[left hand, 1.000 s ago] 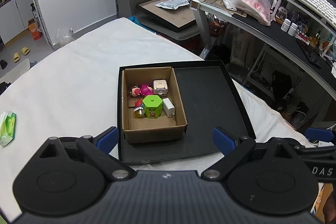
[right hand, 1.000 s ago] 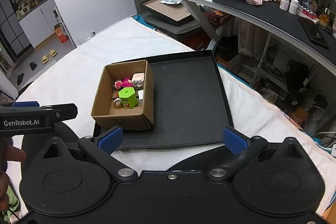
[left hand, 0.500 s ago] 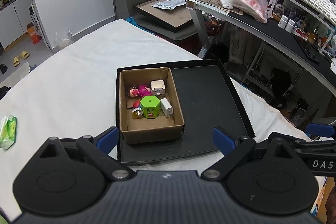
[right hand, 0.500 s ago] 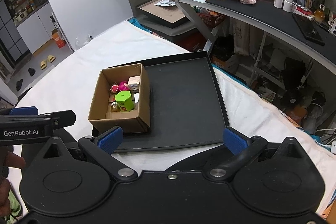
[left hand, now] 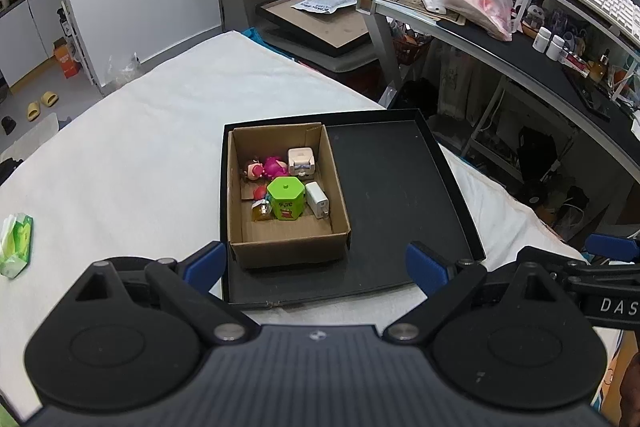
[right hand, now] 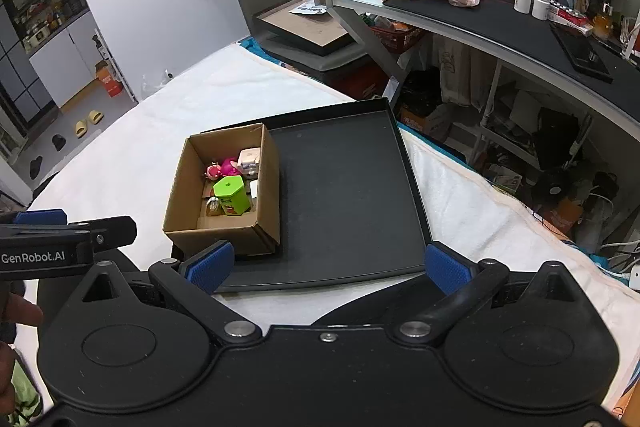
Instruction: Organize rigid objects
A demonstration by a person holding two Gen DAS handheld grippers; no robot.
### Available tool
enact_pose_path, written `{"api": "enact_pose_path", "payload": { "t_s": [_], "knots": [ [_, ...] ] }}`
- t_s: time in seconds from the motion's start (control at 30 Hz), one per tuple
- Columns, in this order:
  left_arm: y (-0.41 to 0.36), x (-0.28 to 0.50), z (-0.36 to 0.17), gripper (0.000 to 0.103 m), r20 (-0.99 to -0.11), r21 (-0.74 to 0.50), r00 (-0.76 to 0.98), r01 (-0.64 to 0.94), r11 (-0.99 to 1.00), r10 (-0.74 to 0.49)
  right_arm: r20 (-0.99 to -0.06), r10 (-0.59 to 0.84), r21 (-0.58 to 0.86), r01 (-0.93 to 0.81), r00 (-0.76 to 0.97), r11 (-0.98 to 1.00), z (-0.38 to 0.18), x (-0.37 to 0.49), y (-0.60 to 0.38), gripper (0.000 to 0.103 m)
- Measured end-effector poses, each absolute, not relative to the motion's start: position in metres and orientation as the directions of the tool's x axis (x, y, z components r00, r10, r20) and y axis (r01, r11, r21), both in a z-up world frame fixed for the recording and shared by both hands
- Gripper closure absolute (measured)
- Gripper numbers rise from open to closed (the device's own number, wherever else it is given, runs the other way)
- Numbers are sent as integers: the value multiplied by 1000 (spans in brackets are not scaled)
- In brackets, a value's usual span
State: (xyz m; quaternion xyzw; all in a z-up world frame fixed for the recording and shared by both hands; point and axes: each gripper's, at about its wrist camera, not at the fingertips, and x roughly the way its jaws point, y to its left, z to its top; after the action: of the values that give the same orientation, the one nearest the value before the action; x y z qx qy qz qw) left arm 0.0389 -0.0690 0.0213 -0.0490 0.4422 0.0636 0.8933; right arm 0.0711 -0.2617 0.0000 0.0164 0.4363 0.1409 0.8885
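In the cardboard box (on a tray), small toys.

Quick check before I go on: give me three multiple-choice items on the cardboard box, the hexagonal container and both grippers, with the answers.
1. Where does the cardboard box sit in the black tray?
A. its left side
B. its right side
C. outside it

2. What colour is the hexagonal container?
A. blue
B. green
C. white

3. How are the left gripper and right gripper?
A. both open, empty
B. both shut on toys
C. one holds the box

Answers: 1 A, the tray's right part lies bare. 2 B, its lid and sides are bright green. 3 A, the blue pads stand wide apart with nothing between.
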Motion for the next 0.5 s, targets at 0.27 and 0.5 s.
{"api": "enact_pose_path", "payload": {
  "t_s": [0.27,0.5],
  "knots": [
    [-66,40,21,7,-794,-36,604,-166,985,73,-771,270,158,-237,577,958,-1,74,-263,0],
    [-57,47,16,7,-797,-45,601,-155,987,58,-776,254,138,-238,578,962,-2,76,-257,0]
  ]
}}
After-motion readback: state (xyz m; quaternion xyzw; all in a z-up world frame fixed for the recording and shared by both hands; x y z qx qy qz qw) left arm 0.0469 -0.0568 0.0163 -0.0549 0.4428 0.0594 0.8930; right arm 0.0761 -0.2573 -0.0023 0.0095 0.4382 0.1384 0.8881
